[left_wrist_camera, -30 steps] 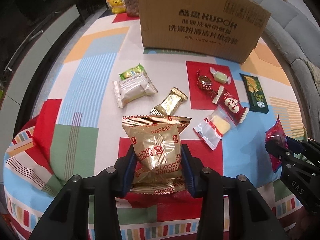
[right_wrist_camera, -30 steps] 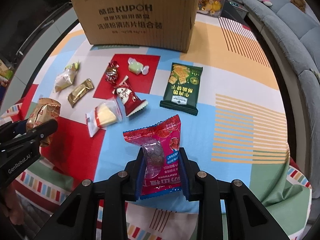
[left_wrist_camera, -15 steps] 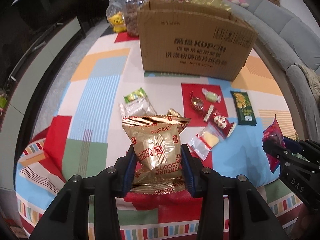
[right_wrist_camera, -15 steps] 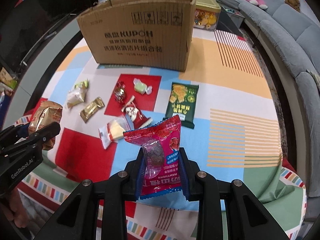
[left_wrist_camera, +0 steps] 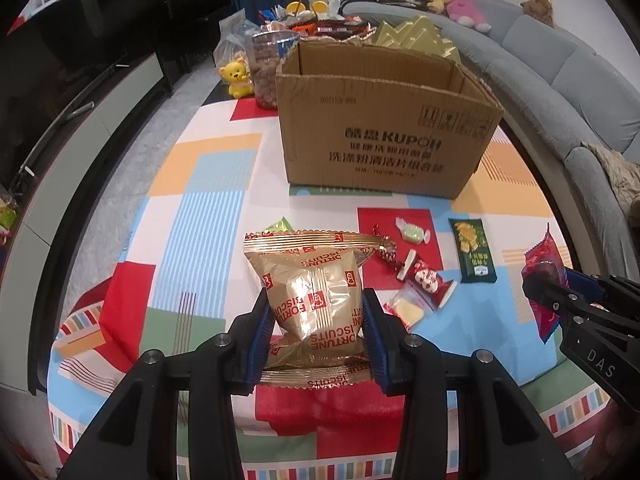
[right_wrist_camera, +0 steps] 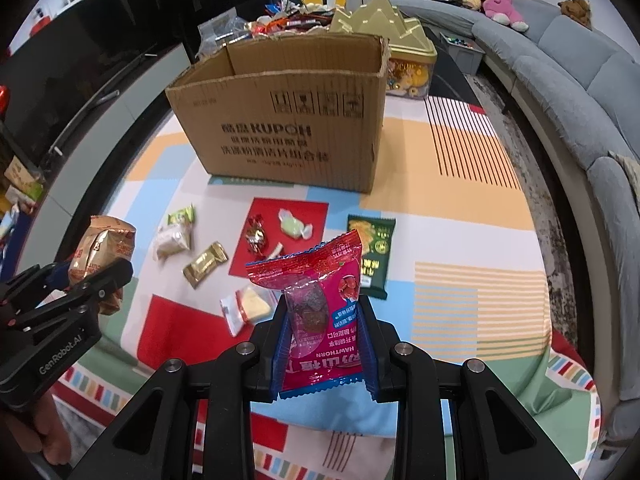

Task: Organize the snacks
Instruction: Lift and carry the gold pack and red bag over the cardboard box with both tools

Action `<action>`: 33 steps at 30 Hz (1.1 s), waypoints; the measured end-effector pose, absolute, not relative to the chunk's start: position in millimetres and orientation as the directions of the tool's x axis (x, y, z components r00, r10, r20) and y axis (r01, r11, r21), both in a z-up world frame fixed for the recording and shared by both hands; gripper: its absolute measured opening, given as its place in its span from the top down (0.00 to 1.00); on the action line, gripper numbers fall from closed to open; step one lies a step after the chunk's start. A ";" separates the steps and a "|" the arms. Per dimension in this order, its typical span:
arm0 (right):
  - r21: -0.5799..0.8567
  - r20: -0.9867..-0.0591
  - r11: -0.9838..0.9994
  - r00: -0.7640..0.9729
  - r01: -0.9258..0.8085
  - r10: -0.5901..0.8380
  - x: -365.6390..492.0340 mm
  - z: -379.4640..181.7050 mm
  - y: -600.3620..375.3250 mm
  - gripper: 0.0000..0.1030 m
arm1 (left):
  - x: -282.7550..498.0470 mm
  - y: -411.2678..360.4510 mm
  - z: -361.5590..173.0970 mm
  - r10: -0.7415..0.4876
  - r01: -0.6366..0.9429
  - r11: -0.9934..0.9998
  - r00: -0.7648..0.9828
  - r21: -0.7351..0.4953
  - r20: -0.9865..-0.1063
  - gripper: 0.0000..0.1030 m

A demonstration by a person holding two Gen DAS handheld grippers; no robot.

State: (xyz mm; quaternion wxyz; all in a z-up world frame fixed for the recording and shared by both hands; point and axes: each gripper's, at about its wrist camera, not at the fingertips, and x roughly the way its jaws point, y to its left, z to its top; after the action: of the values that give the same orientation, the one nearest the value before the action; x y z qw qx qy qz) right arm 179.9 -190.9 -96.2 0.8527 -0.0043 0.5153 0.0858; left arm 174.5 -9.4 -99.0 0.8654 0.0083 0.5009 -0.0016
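From the left wrist view, the left gripper is clamped on a gold biscuit packet, its blue pads pressing both sides. A second ago the cardboard box showed only its printed front wall; now its open top and inner walls are in sight, so the packet has come up well clear of the patchwork tablecloth. The loose snacks, among them a green packet and a pale green candy, lie on the cloth between gripper and box.

From the right wrist view, the right gripper is squeezed shut on a red hawthorn packet, held upright. Here too the box has dropped lower in the picture and its mouth now shows, so this hand has risen as well. A small gold bar and a white wedge-shaped snack remain on the cloth.

Both packets look high enough to clear the box rim; carrying them forward over the opening seems the next step.
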 end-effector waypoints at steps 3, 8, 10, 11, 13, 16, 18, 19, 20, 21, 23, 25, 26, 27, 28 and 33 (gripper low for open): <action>0.086 -0.872 0.985 0.467 -0.151 0.147 183.5 -89.7 -190.2 0.69 | 179.8 -9.0 -94.1 0.003 0.009 1.000 0.505 0.009 -0.863 0.59; 0.091 -0.858 0.984 0.490 -0.153 0.156 193.3 -78.2 -188.8 0.69 | 191.7 -10.5 -82.5 0.001 0.014 1.000 0.525 0.010 -0.851 0.59; 0.092 -0.850 0.984 0.502 -0.154 0.158 198.2 -72.4 -187.8 0.69 | 197.8 -10.3 -75.9 0.001 0.014 1.000 0.536 0.011 -0.844 0.59; 0.092 -0.847 0.984 0.507 -0.154 0.159 200.0 -70.5 -187.5 0.69 | 200.6 -10.1 -72.7 0.001 0.014 1.000 0.542 0.010 -0.840 0.59; 0.094 -0.840 0.984 0.519 -0.152 0.160 205.6 -64.8 -186.9 0.69 | 206.7 -10.1 -66.2 0.001 0.013 1.000 0.555 0.009 -0.832 0.59; 0.098 -0.829 0.984 0.534 -0.150 0.164 212.8 -56.9 -186.2 0.69 | 215.5 -10.0 -56.4 -0.003 0.017 1.000 0.570 0.009 -0.822 0.59; 0.097 -0.823 0.984 0.544 -0.150 0.164 216.7 -51.8 -185.1 0.69 | 221.0 -9.7 -51.1 -0.002 0.016 1.000 0.579 0.009 -0.815 0.59; 0.096 -0.819 0.984 0.551 -0.150 0.163 219.2 -48.6 -184.4 0.69 | 223.5 -9.6 -48.9 -0.003 0.017 1.000 0.582 0.008 -0.813 0.59; 0.095 -0.816 0.984 0.555 -0.149 0.163 221.3 -46.0 -184.2 0.69 | 226.1 -9.8 -46.5 -0.004 0.017 1.000 0.585 0.007 -0.811 0.59; 0.095 -0.812 0.984 0.560 -0.149 0.163 223.3 -43.7 -184.1 0.69 | 228.4 -9.8 -44.6 -0.006 0.017 1.000 0.588 0.005 -0.809 0.59; 0.092 -0.804 0.984 0.572 -0.150 0.162 228.2 -37.8 -183.7 0.69 | 233.9 -9.6 -39.4 -0.008 0.019 1.000 0.596 0.004 -0.803 0.59; 0.091 -0.798 0.985 0.581 -0.148 0.161 232.4 -33.7 -183.8 0.69 | 237.9 -10.0 -35.7 -0.010 0.021 1.000 0.603 0.004 -0.798 0.59; 0.091 -0.795 0.985 0.585 -0.146 0.160 234.6 -31.3 -184.0 0.69 | 240.8 -9.9 -33.5 -0.010 0.023 1.000 0.607 0.005 -0.795 0.59; 0.091 -0.791 0.985 0.591 -0.144 0.159 237.6 -28.4 -184.0 0.69 | 242.4 -10.0 -31.8 -0.010 0.023 1.000 0.611 0.006 -0.792 0.59; 0.090 -0.788 0.986 0.594 -0.142 0.158 238.8 -26.8 -184.1 0.69 | 244.9 -10.3 -29.7 -0.010 0.024 1.000 0.615 0.006 -0.789 0.59; 0.089 -0.771 0.988 0.619 -0.127 0.149 253.4 -15.8 -184.7 0.69 | 257.4 -8.4 -23.6 -0.017 0.024 1.000 0.621 -0.002 -0.783 0.59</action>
State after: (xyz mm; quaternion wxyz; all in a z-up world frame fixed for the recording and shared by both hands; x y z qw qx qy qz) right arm 253.4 -184.7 -15.8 0.8997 0.0128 0.4296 0.0764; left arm 257.4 -8.4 -23.6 0.9004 0.0043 0.4350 -0.0115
